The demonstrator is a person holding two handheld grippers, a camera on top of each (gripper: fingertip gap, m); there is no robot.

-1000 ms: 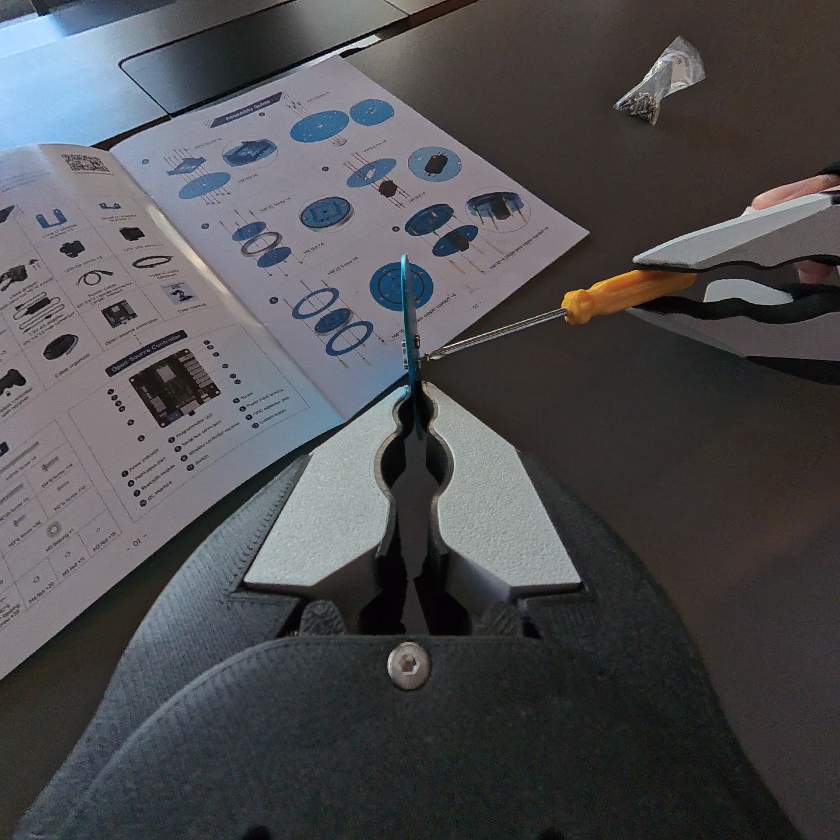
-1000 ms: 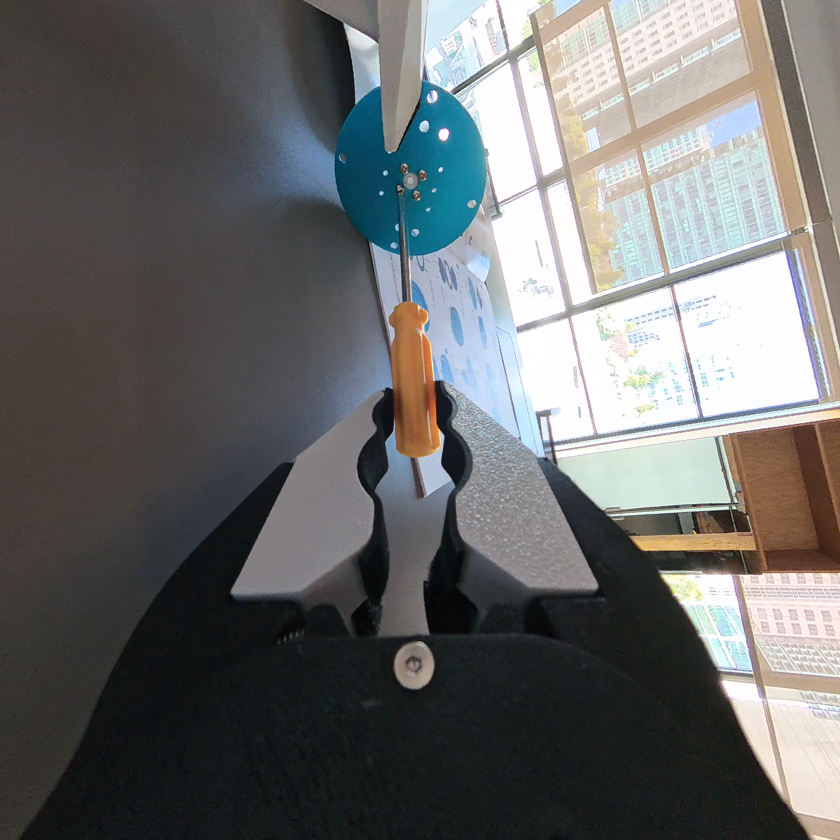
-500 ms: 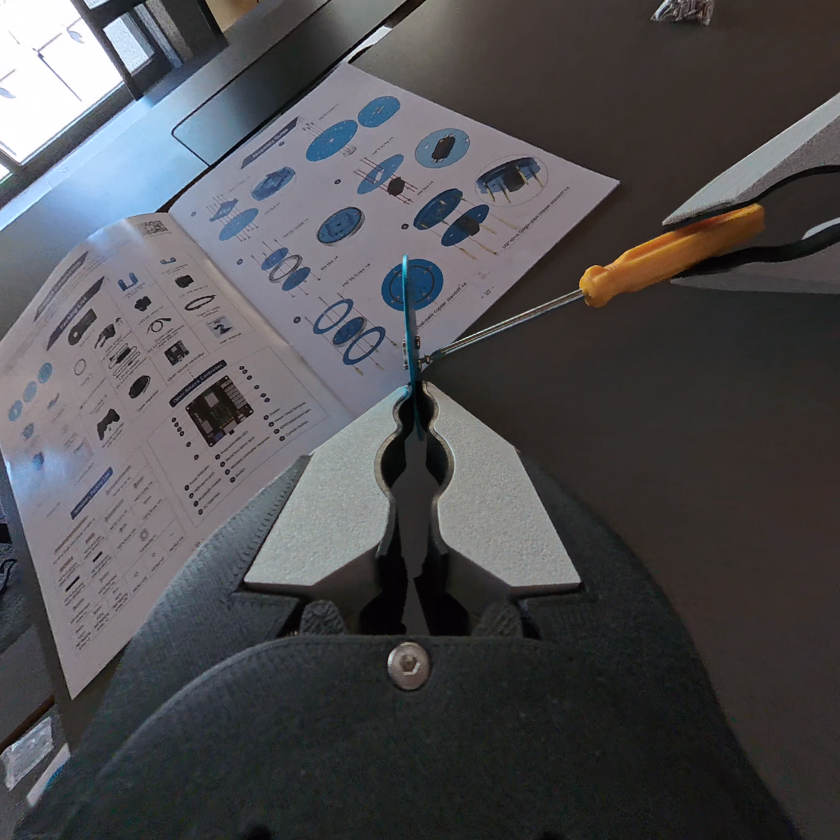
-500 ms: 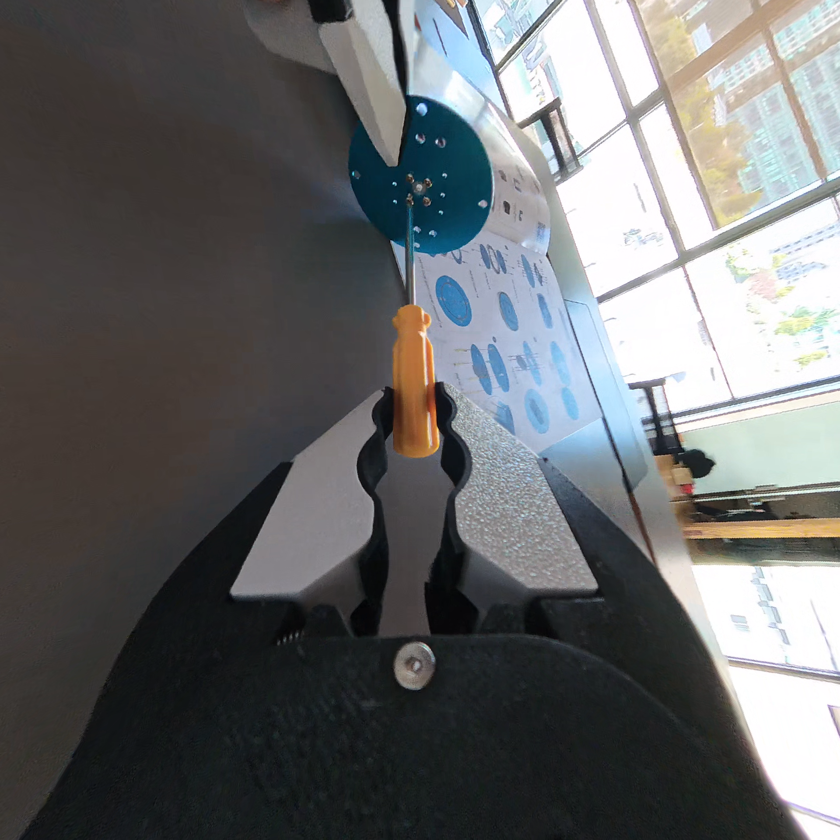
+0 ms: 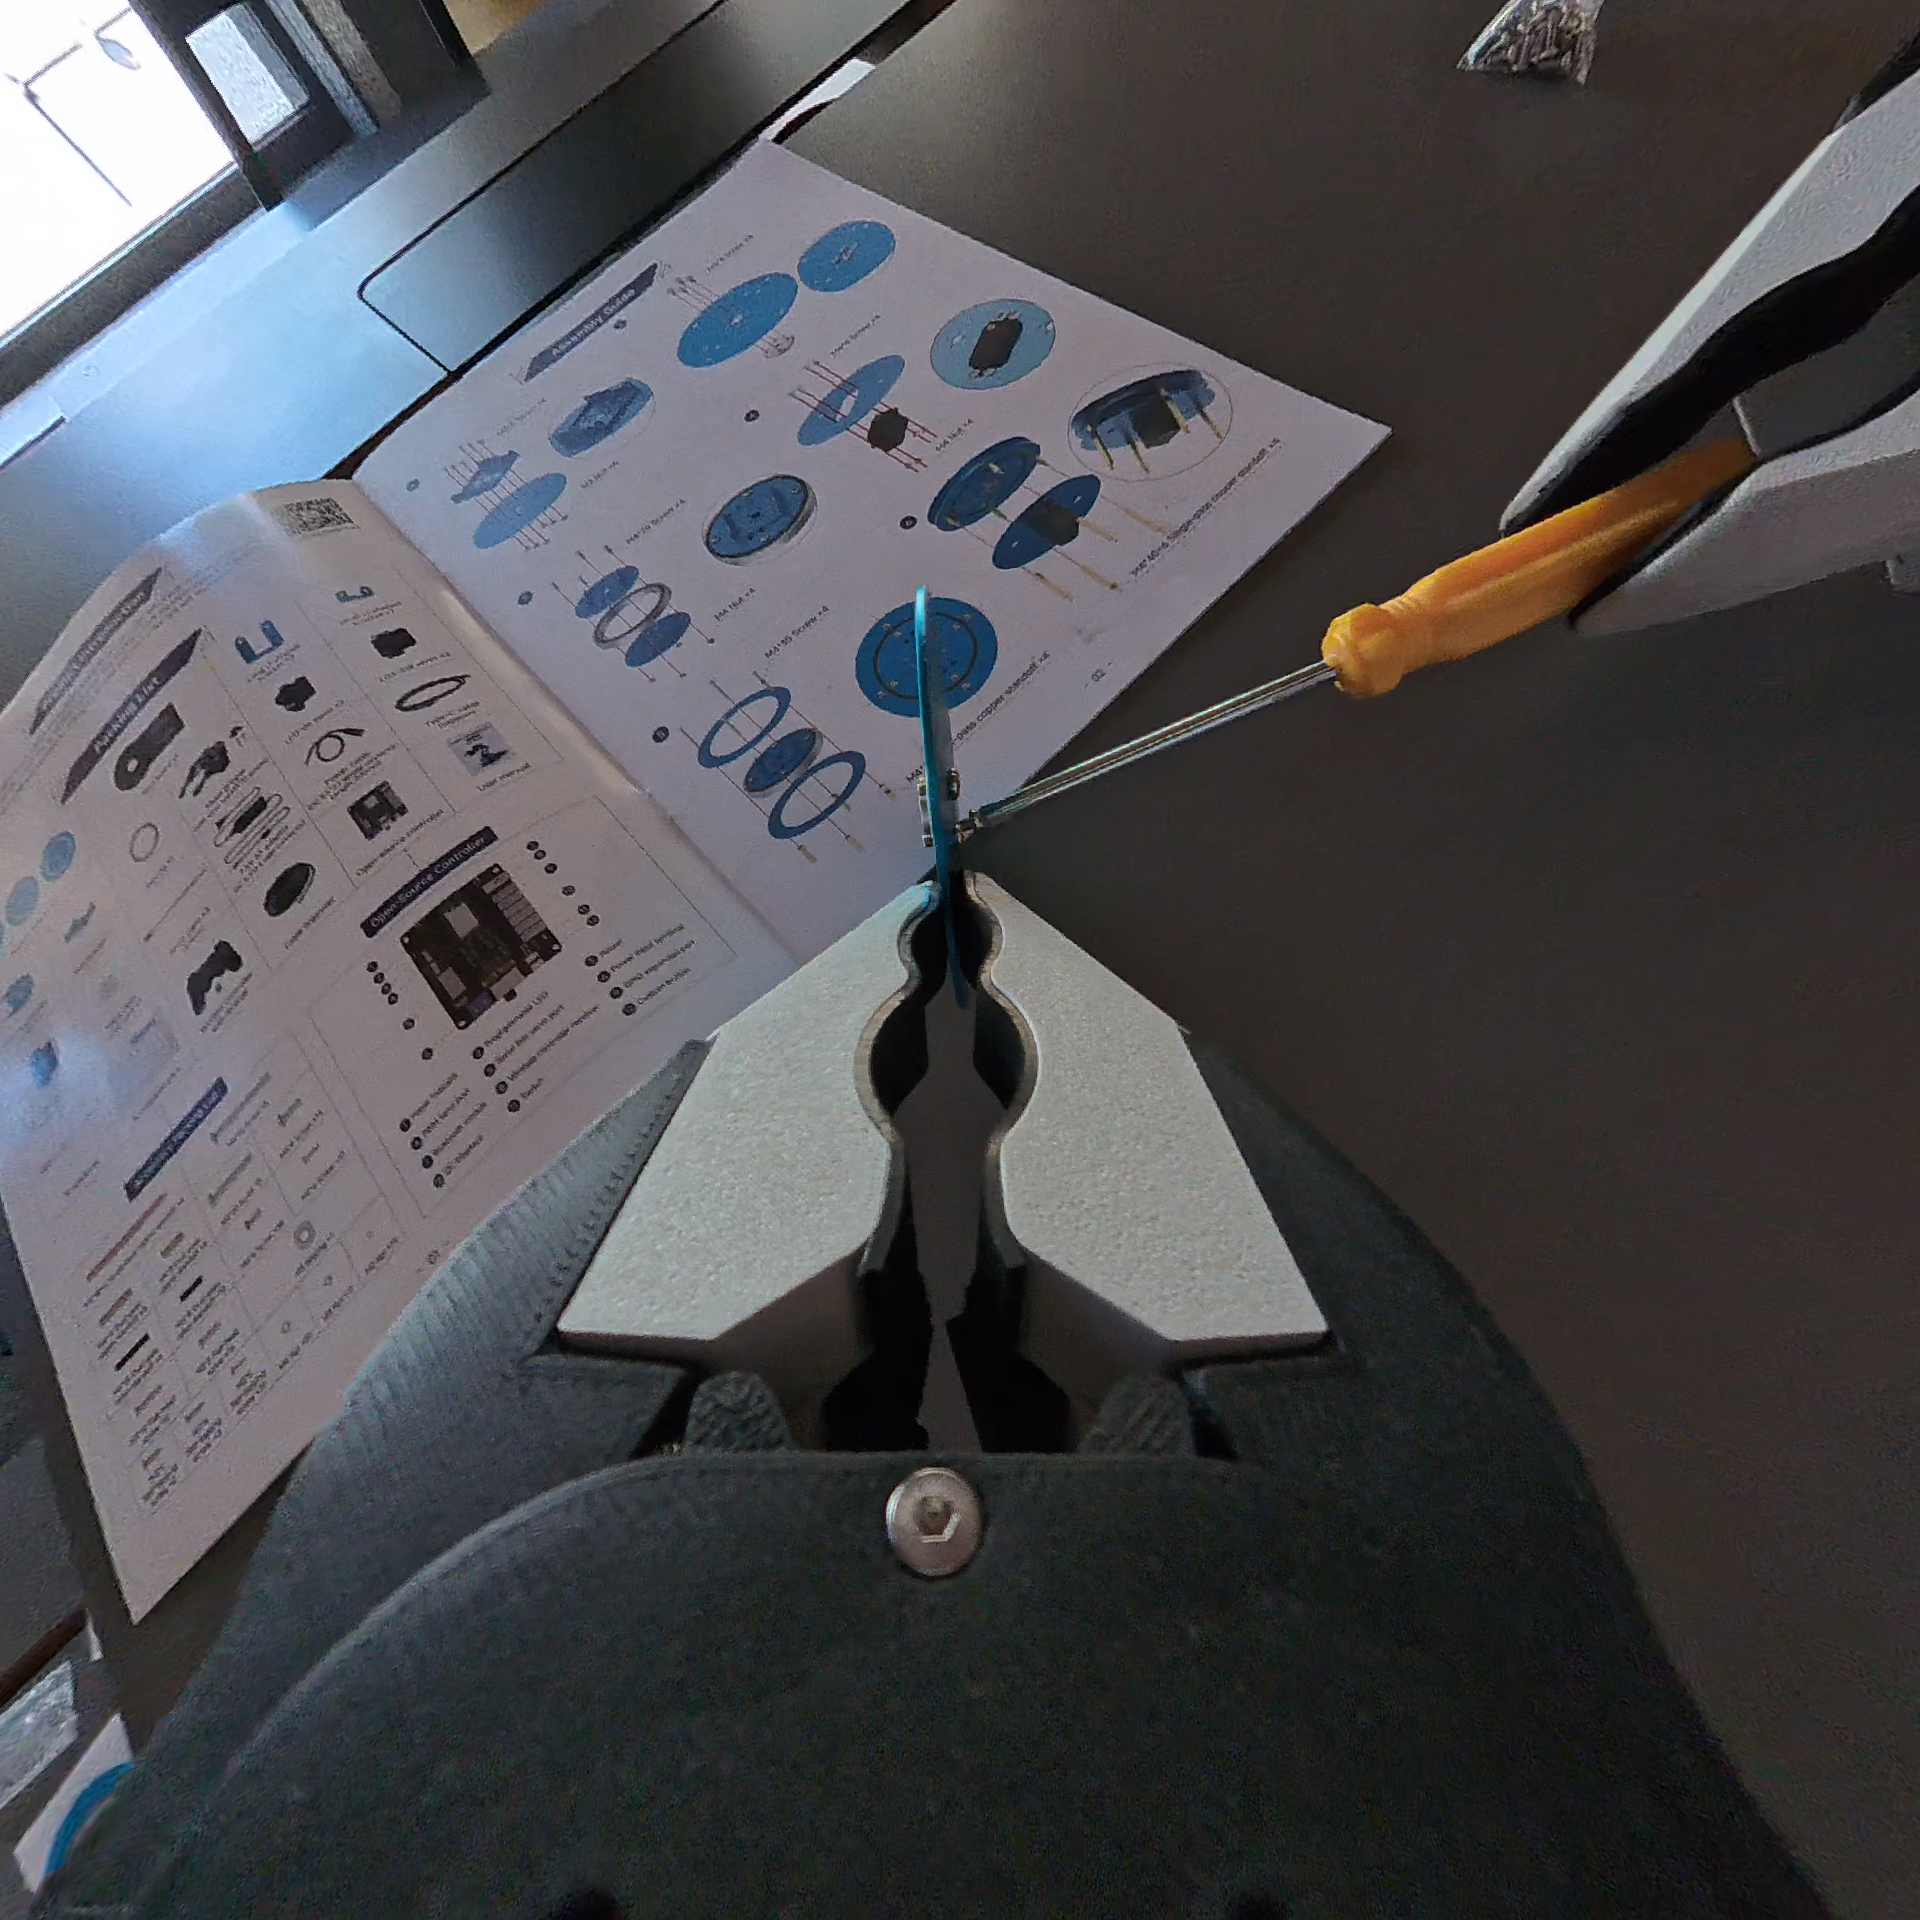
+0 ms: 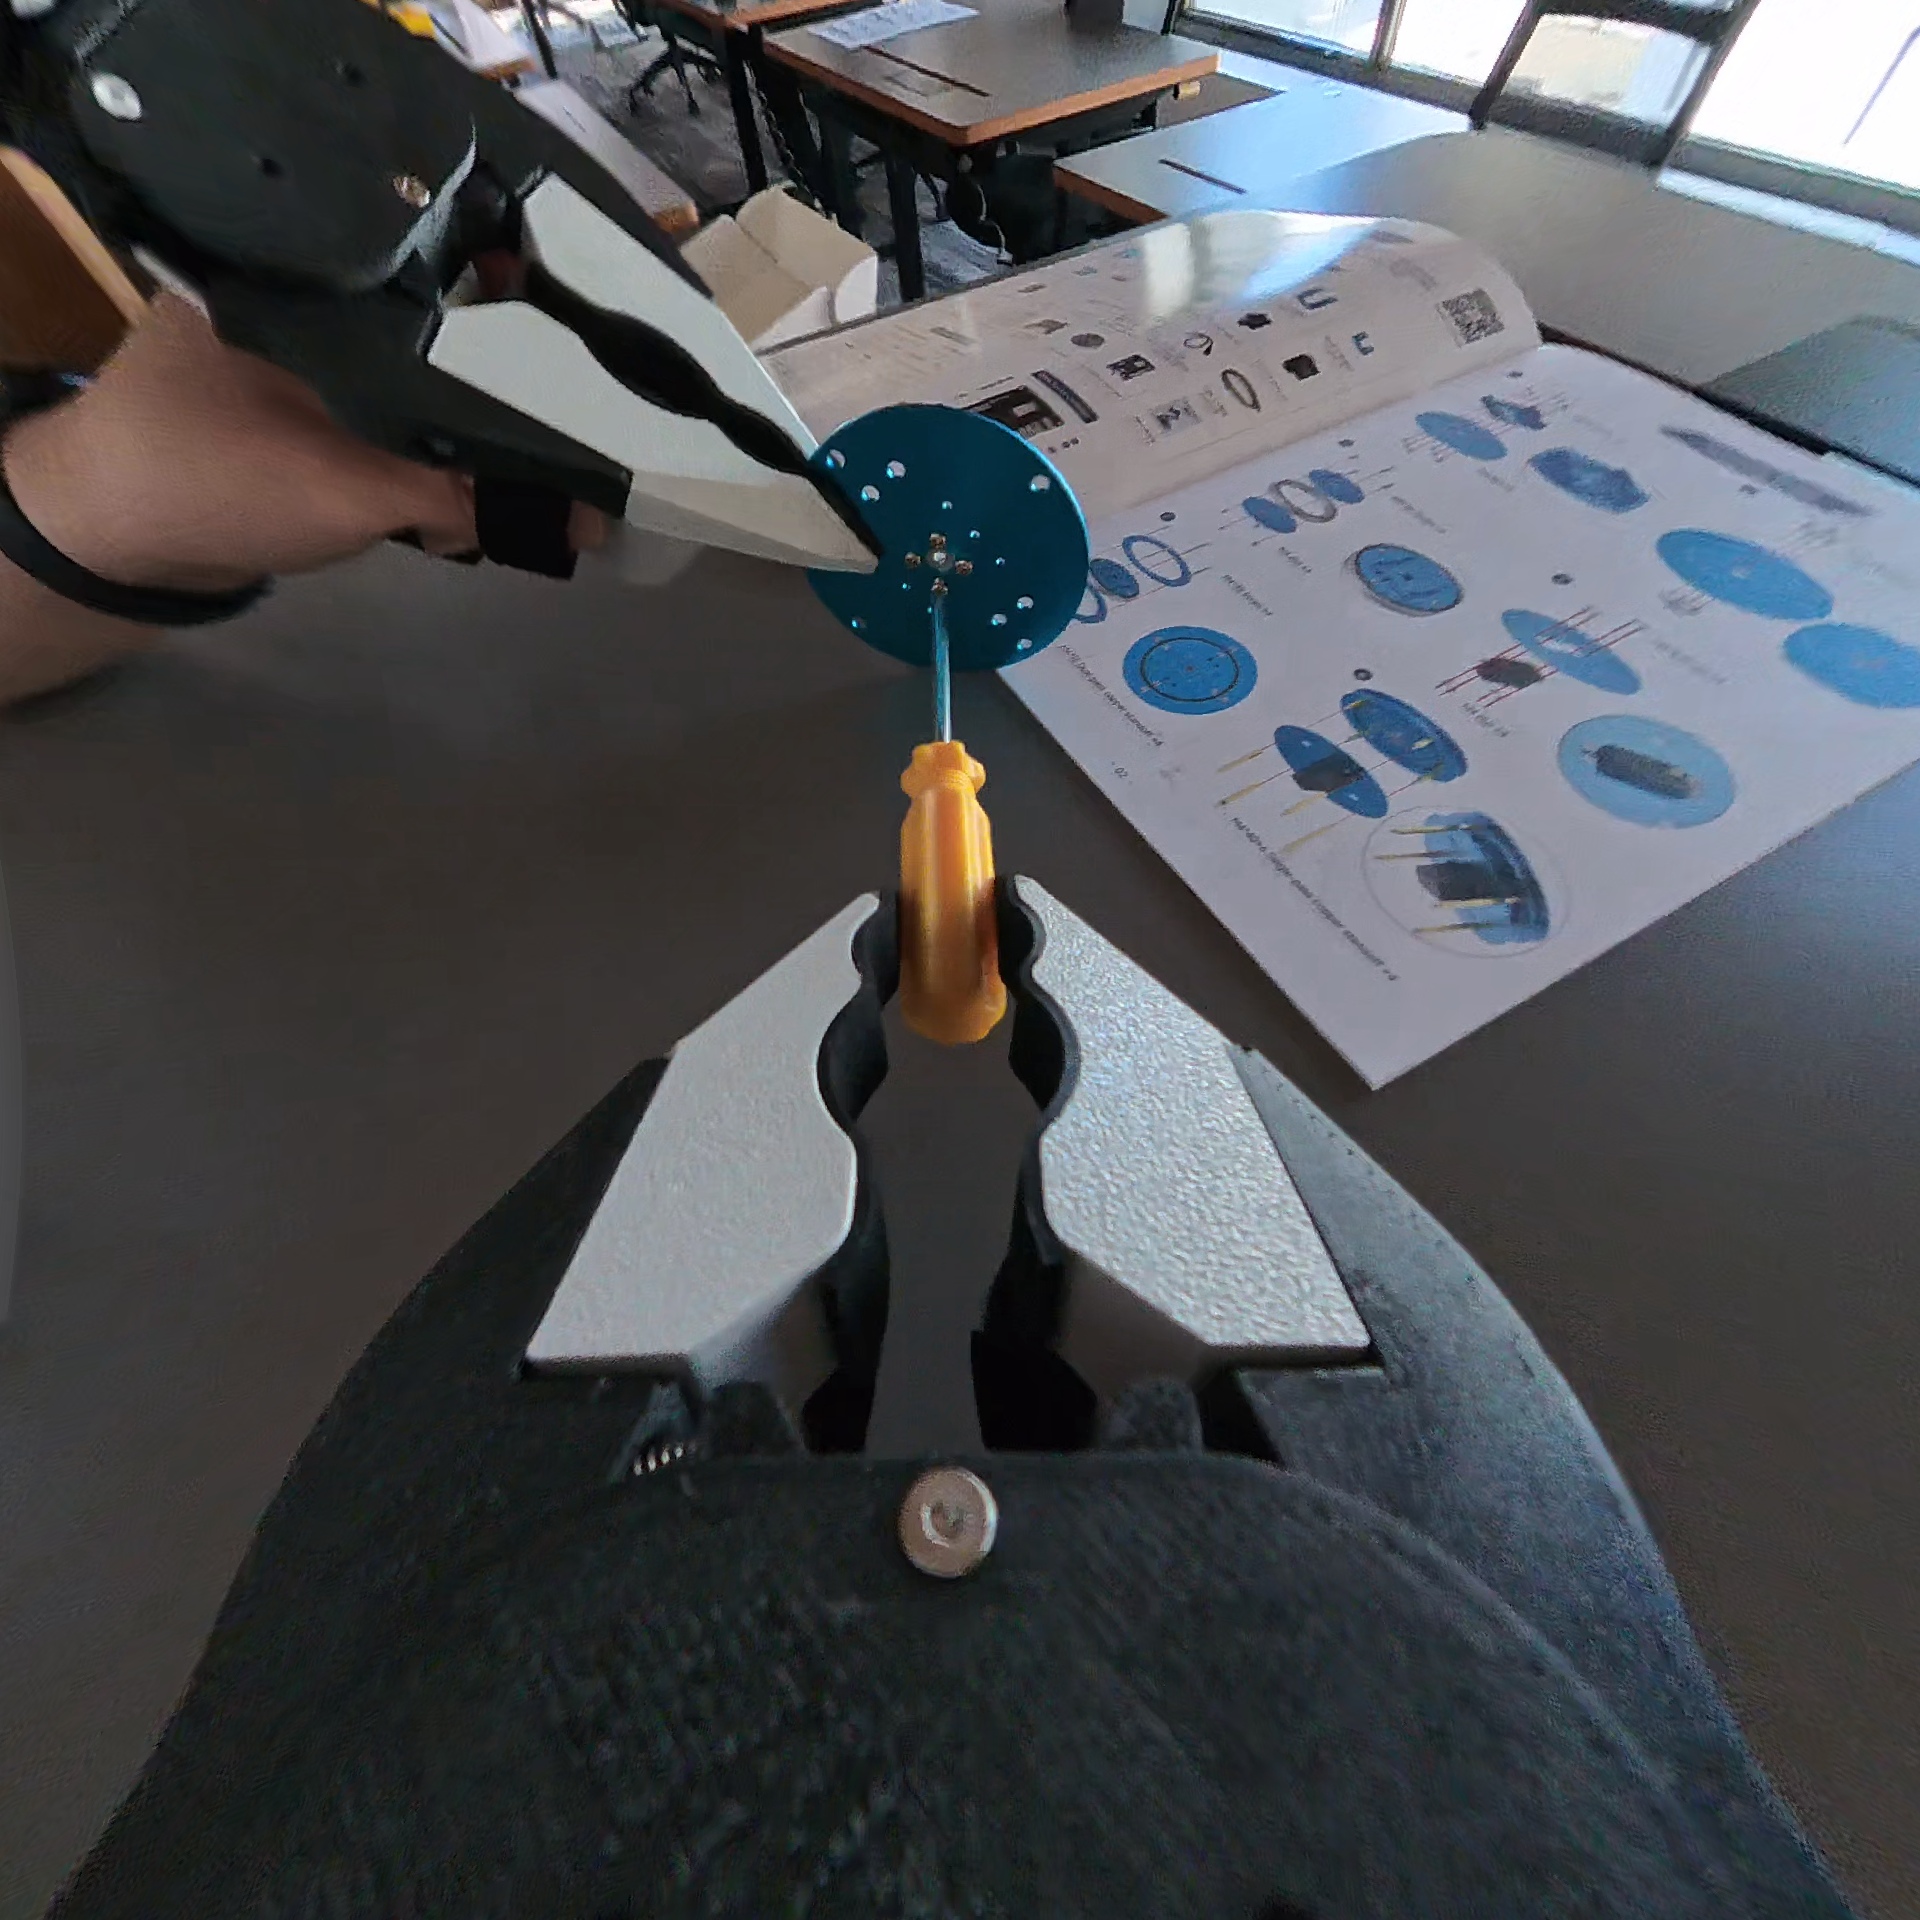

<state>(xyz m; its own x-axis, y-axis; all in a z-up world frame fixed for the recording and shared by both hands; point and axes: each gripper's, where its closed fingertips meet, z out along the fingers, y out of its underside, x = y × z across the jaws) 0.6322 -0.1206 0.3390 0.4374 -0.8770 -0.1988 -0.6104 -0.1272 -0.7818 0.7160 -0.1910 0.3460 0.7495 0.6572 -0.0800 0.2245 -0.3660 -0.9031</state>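
Note:
My left gripper [image 5: 948,896] is shut on the lower edge of a thin blue round plate [image 5: 933,717] and holds it upright above the dark table [image 5: 1507,1091]. In the right wrist view the plate [image 6: 997,488] faces me, with small holes and several screws at its centre. My right gripper [image 6: 945,894] is shut on the orange handle of a screwdriver [image 6: 943,883]. The steel shaft runs forward and its tip sits on a screw near the plate's centre. The left wrist view shows the screwdriver [image 5: 1455,603] coming in from the right gripper [image 5: 1548,571]. The left gripper [image 6: 844,509] enters from the left.
An open instruction booklet [image 5: 436,831] lies flat on the table behind the plate; it also shows in the right wrist view [image 6: 1455,644]. A small clear bag of screws [image 5: 1527,42] lies far right. A person's hand [image 6: 208,488] holds the left gripper. Desks [image 6: 987,73] stand beyond. There is about 12 cm between the tips of the two grippers.
The right gripper has rolled about a quarter turn with the screwdriver, its tip staying on the plate's centre. The left gripper kept its grip and tilted, showing more of the booklet.

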